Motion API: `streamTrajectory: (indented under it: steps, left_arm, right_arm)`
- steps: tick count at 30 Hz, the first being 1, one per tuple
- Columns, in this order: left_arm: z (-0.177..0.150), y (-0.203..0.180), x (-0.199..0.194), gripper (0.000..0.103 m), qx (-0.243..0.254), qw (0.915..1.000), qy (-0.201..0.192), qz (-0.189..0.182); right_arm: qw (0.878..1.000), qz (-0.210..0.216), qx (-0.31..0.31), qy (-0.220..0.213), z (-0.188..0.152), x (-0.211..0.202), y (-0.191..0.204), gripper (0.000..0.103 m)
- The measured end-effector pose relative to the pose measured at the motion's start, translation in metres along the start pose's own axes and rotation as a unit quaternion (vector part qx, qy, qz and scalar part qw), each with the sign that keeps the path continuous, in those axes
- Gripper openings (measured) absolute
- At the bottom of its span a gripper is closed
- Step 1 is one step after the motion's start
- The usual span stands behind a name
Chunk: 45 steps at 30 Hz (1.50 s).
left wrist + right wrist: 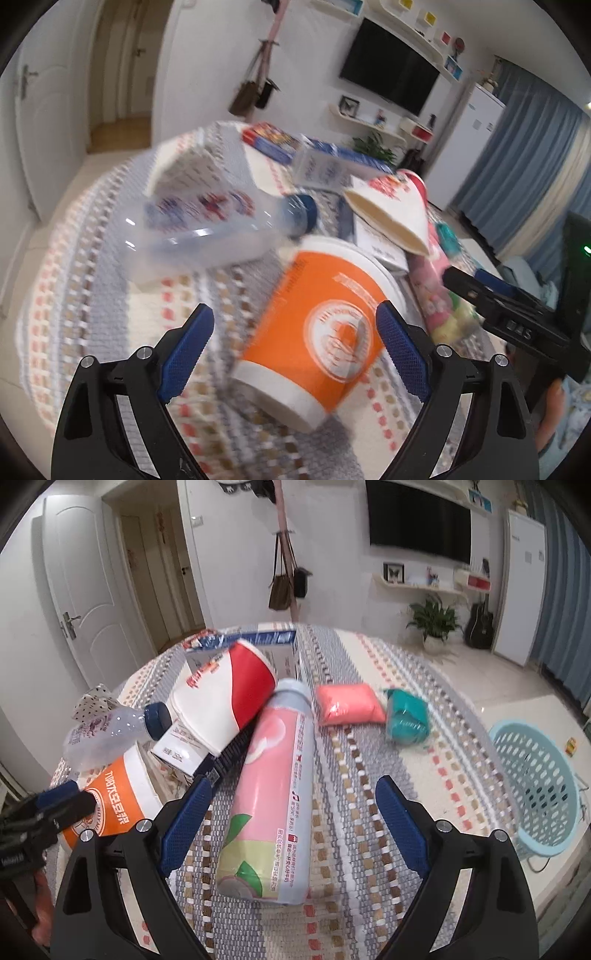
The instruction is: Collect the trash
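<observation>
An orange paper cup [317, 332] lies on its side on the woven tablecloth [92, 302]. My left gripper [295, 350] is open with its fingers on either side of the cup, not touching it. The cup also shows in the right wrist view [110, 805], with the left gripper's fingertips [66, 801] at it. My right gripper [293, 823] is open around the lower part of a pink bottle [273, 797] that lies on the cloth. A clear plastic bottle [207, 232] with a blue cap and a red-and-white paper cup [229, 698] lie behind.
A coral packet [347, 703] and a teal wrapper [406, 716] lie on the cloth [369, 812] to the right. White cartons [181, 746] and a blue box [258, 638] sit at the back. A light blue laundry basket [539, 786] stands on the floor right of the table.
</observation>
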<state>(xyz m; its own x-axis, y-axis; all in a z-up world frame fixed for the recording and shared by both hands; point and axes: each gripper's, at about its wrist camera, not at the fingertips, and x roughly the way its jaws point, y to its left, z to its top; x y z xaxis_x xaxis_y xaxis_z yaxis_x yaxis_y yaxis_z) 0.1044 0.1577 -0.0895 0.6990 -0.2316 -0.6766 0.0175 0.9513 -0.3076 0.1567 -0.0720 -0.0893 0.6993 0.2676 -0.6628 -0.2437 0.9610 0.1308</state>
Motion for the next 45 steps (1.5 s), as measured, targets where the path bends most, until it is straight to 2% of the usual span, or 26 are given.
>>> streamTrajectory:
  steps: [5, 9, 16, 18, 20, 21, 24, 26, 28, 30, 33, 39, 45]
  left_arm:
    - [-0.01, -0.018, 0.006, 0.086, 0.026, 0.9993, 0.027, -0.005]
    - [-0.018, -0.035, 0.004, 0.086, 0.044, 0.9977, 0.046, -0.023]
    - [-0.017, -0.051, 0.021, 0.086, 0.063, 0.9958, 0.061, 0.025]
    - [-0.015, -0.05, 0.027, 0.084, 0.058, 0.9959, 0.063, 0.029]
    - [-0.014, -0.049, 0.031, 0.076, 0.057, 0.9954, 0.067, 0.039]
    - [-0.015, -0.048, 0.031, 0.076, 0.057, 0.9951, 0.068, 0.043]
    - [-0.017, -0.049, 0.029, 0.075, 0.06, 0.9951, 0.061, 0.049]
    - [-0.018, -0.051, 0.026, 0.074, 0.066, 0.995, 0.053, 0.054]
    - [-0.019, -0.053, 0.02, 0.073, 0.066, 0.9954, 0.042, 0.055]
    - [-0.02, -0.054, 0.01, 0.073, 0.062, 0.9966, 0.026, 0.048]
    - [-0.02, -0.057, -0.004, 0.073, 0.061, 0.9972, 0.005, 0.042]
    - [-0.01, -0.074, -0.033, 0.073, 0.068, 0.9964, -0.046, 0.022]
    - [0.004, -0.107, -0.051, 0.073, 0.087, 0.992, -0.092, -0.005]
  right_arm:
    - [1.0, 0.006, 0.006, 0.022, 0.0, 0.01, -0.004, 0.082]
    - [1.0, 0.008, 0.009, 0.029, 0.003, 0.013, -0.008, 0.078]
    - [0.999, 0.011, 0.008, 0.037, 0.015, 0.017, -0.016, 0.078]
    - [0.999, 0.015, -0.001, 0.042, 0.017, 0.021, -0.014, 0.078]
    - [0.999, 0.021, -0.005, 0.049, 0.018, 0.025, -0.011, 0.078]
    - [0.998, 0.025, -0.007, 0.054, 0.018, 0.027, -0.009, 0.078]
    - [0.997, 0.034, -0.009, 0.069, 0.014, 0.031, -0.006, 0.078]
    - [0.996, 0.048, -0.003, 0.078, 0.009, 0.033, -0.007, 0.073]
    - [0.994, 0.072, 0.007, 0.085, 0.008, 0.034, -0.011, 0.057]
    - [0.991, 0.092, 0.017, 0.091, 0.007, 0.034, -0.016, 0.047]
    - [0.995, 0.072, 0.01, 0.071, 0.008, 0.021, -0.023, 0.046]
    - [0.996, 0.075, 0.025, 0.034, 0.017, -0.007, -0.046, 0.046]
    - [0.997, 0.072, 0.041, -0.002, 0.026, -0.034, -0.073, 0.045]
